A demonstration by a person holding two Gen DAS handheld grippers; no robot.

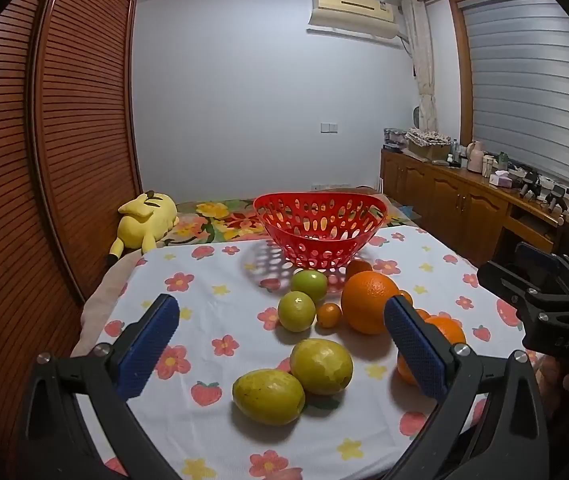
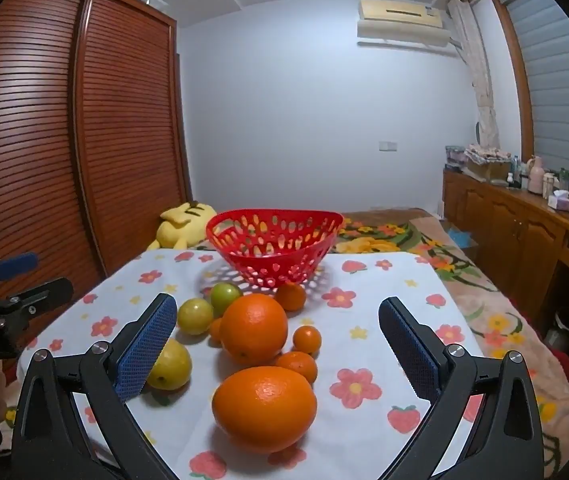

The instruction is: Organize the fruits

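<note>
Basket (image 1: 320,236): red plastic, oval holes all over its wall, nothing in it; it stands upright at the far end of the cloth (image 1: 212,280), and everything below is placed from it.
Fruit look: two green limes (image 1: 309,285) just in front of the basket; a big orange (image 1: 370,302) beside them on the right, glossy and pebbled; a small mandarin (image 1: 328,315) between lime and orange; two yellow lemons (image 1: 321,366) nearest you, touching each other (skins dull, slightly scarred).
Second orange (image 2: 264,408): larger still in the right view, lying furthest from the basket, with small mandarins (image 2: 307,339) between it and the first orange.
Left gripper (image 1: 280,322): your fingers stand wide apart, nothing between the pads; the lemons lie on the cloth below the gap and short of the tips, untouched.
Right gripper (image 2: 278,322): spread fully too, holding nothing; the second orange sits low between the fingers, clear of both pads.
Basket from fingers: well beyond both pairs of tips, past the whole fruit cluster.
Plush (image 1: 146,220): yellow, left of the basket, off the cloth.
</note>
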